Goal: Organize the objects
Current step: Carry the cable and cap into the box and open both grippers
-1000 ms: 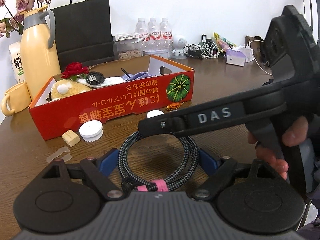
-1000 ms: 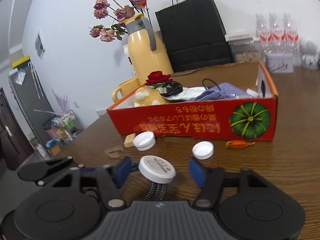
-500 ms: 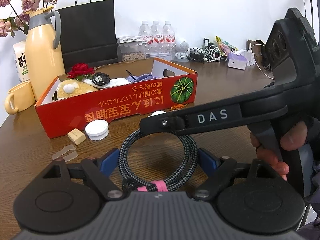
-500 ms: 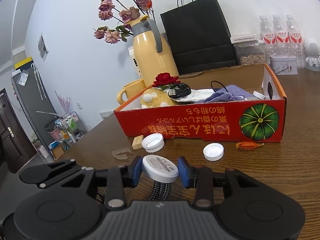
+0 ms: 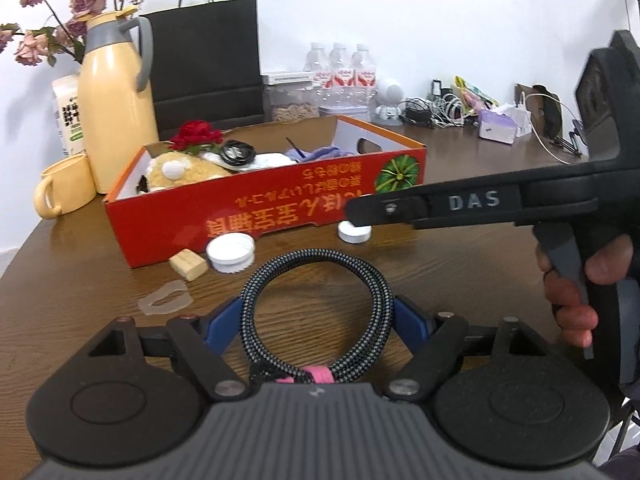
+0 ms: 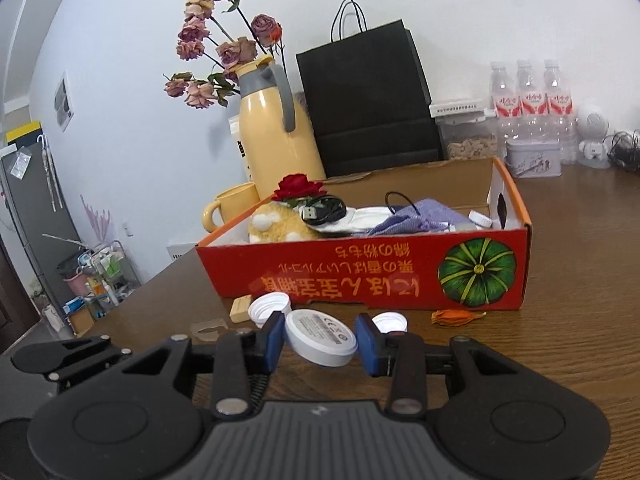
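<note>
Both pick-ups look made: the left gripper (image 5: pixel 318 314) has its wide jaws closed against a coiled black-and-grey braided cable (image 5: pixel 318 312), the right gripper (image 6: pixel 320 338), just narrowed, pinches a round white plastic puck (image 6: pixel 320 336), and next both need carrying ahead into the red cardboard box (image 6: pixel 360 276).

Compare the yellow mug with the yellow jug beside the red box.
The mug is short and squat; the jug stands much taller. The mug is open-topped with a yellow handle; the jug has a grey collar and handle. Both are pale yellow, upright, side by side.
</note>
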